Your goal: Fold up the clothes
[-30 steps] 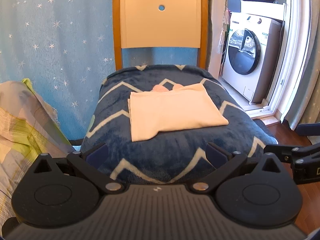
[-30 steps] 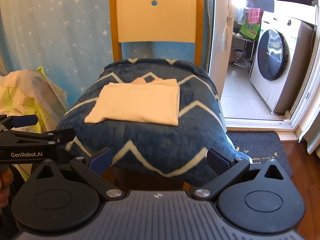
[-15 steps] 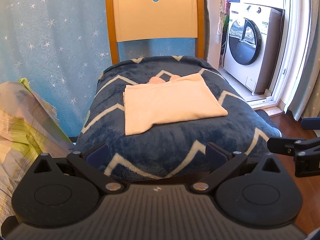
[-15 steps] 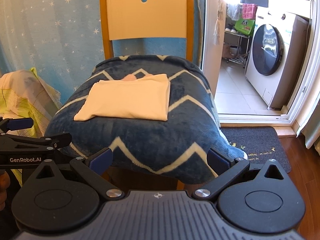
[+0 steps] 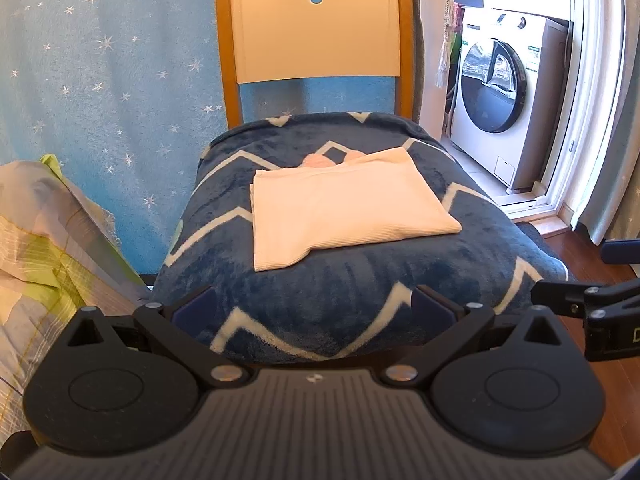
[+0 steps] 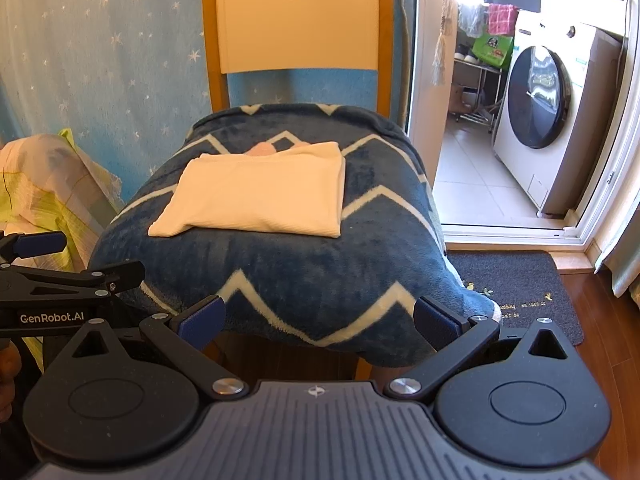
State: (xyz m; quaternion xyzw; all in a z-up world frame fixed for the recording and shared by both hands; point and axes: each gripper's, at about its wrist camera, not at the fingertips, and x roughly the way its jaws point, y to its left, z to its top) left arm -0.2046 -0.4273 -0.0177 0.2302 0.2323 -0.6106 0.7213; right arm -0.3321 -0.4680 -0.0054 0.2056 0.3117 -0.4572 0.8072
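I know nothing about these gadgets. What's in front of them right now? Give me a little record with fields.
garment: cream cloth, folded into a flat rectangle
peeking out: something pink at its far edge
resting on: blue zigzag blanket draped over a chair seat
left claw: open, empty, short of the blanket's near edge
right claw: open, empty, also held back
touching cloth: neither claw
left side: yellow-green bedding
right side: washer through a doorway
floor: dark mat
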